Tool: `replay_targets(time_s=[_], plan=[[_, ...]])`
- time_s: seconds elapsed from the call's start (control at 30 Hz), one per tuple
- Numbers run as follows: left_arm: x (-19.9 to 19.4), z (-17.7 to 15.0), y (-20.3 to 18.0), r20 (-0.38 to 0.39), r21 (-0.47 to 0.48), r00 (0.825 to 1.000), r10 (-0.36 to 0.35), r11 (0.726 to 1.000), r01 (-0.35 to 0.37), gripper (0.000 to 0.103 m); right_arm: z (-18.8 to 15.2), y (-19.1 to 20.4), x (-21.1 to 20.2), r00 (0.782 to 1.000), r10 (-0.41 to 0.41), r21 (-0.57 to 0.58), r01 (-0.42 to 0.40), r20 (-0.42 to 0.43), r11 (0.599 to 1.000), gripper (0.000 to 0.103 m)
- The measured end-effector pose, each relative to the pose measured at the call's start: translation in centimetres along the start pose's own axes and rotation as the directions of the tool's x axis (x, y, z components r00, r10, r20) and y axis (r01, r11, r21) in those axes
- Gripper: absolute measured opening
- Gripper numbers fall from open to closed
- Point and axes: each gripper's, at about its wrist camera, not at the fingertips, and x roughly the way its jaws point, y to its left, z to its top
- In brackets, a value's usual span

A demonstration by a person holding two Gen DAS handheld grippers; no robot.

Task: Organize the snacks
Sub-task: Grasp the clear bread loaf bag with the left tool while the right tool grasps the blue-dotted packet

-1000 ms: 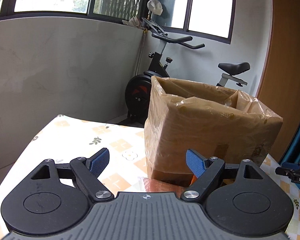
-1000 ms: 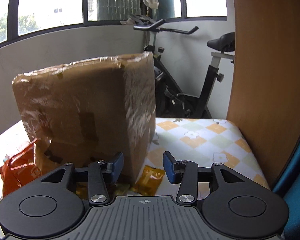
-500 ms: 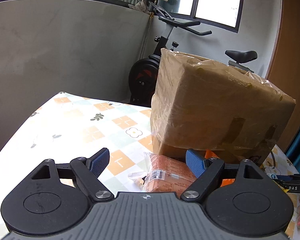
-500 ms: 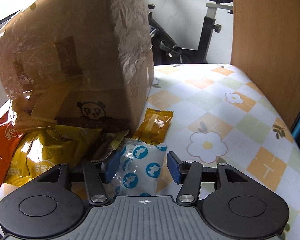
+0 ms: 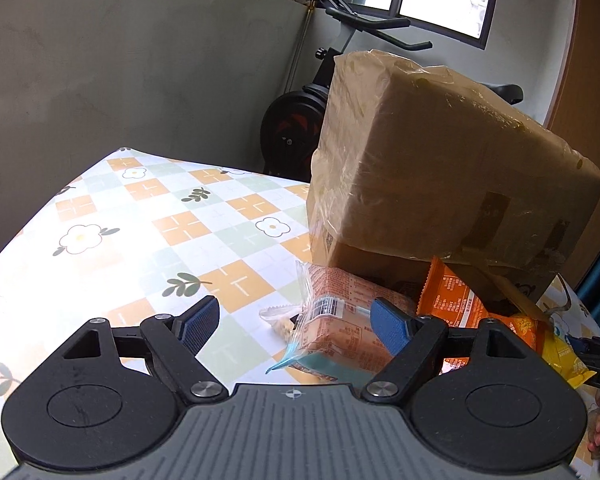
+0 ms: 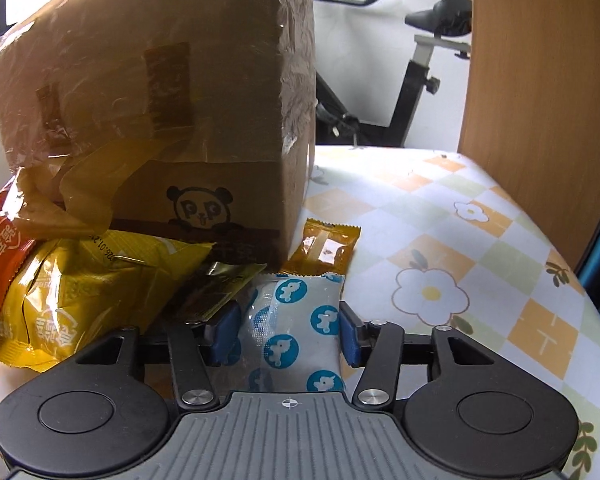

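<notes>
- Straddling a white packet with blue round prints (image 6: 296,336), the right gripper (image 6: 288,332) has its two blue pads on each side of this packet; the pads are apart and I cannot tell if they already press it.
- Just left of the right gripper lies a dark gold wrapper (image 6: 216,292), and further left a big yellow snack bag (image 6: 80,296).
- Ahead of the right gripper, a small amber sachet (image 6: 326,248) lies flat on the tablecloth (image 6: 480,280), touching the far edge of the white packet.
- Behind these snacks stands a cardboard box (image 6: 172,92) wrapped in clear film, tilted, with its near bottom edge resting on the snack bags.
- The left gripper (image 5: 296,324) is wide open and holds nothing.
- Between its pads, closer to the right pad, lies a pale orange packet (image 5: 340,320) with a barcode.
- To the right of that packet is an orange snack bag (image 5: 452,300), partly under the same box (image 5: 440,160).
- Left of the left gripper the flowered tablecloth (image 5: 140,240) shows.
- Far behind the box an exercise bike (image 5: 296,128) stands by the grey wall (image 5: 120,60).
</notes>
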Motion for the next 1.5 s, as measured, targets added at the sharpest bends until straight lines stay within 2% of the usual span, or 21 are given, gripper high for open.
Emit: replay_targets(time_s=[0.27, 0.4, 0.53, 0.7, 0.87, 1.03, 1.2, 1.27, 1.3, 1.37, 1.5], plan=[[1.7, 0.2, -0.6, -0.031, -0.012, 0.999, -0.014, 1.000, 0.013, 0.084, -0.4, 0.0, -0.6, 1.000, 0.003, 0.002, -0.003, 0.024, 1.000, 0.044], [3.2, 0.1, -0.5, -0.062, -0.006, 0.998, 0.010, 1.000, -0.011, 0.084, -0.4, 0.0, -0.6, 1.000, 0.017, -0.009, -0.016, 0.023, 1.000, 0.044], [4.5, -0.1, -0.4, -0.098, -0.069, 0.994, -0.058, 0.996, 0.051, 0.084, -0.3, 0.1, -0.5, 1.000, 0.018, -0.007, -0.018, 0.022, 1.000, 0.044], [5.6, -0.4, -2.3, -0.103, -0.032, 0.993, -0.064, 0.998, 0.061, 0.085, -0.3, -0.1, -0.4, 0.999, 0.024, 0.002, -0.024, 0.024, 1.000, 0.044], [6.5, -1.1, -2.0, -0.095, -0.120, 0.992, -0.083, 0.990, 0.071, 0.089, -0.3, -0.2, -0.4, 0.999, 0.028, 0.005, -0.029, 0.023, 1.000, 0.044], [7.0, -1.6, -2.1, -0.097, -0.148, 0.990, -0.098, 0.986, 0.083, 0.092, -0.4, -0.3, -0.4, 0.999, 0.030, 0.007, -0.030, 0.024, 1.000, 0.044], [6.7, -1.5, -2.5, -0.087, -0.117, 0.990, -0.110, 0.988, 0.099, 0.078, -0.4, -0.3, -0.3, 0.999, 0.031, 0.009, -0.032, 0.024, 0.999, 0.044], [5.9, -1.3, -2.8, -0.060, -0.101, 0.993, -0.103, 0.990, 0.097, 0.066, -0.4, -0.3, -0.3, 0.999, 0.032, 0.009, -0.032, 0.024, 0.999, 0.044], [5.6, -1.3, -2.9, -0.050, -0.094, 0.994, -0.099, 0.991, 0.094, 0.064, -0.4, -0.3, -0.3, 0.999, 0.031, 0.010, -0.031, 0.024, 0.999, 0.044], [4.1, -1.2, -3.3, -0.004, -0.065, 0.998, -0.065, 0.996, 0.064, 0.052, -0.3, -0.3, -0.3, 0.999, 0.031, 0.010, -0.032, 0.024, 0.999, 0.044], [1.9, -1.6, -3.2, 0.053, -0.083, 0.998, -0.020, 0.996, 0.024, 0.046, -0.3, -0.1, -0.4, 0.999, 0.034, 0.005, -0.034, 0.024, 0.999, 0.044]])
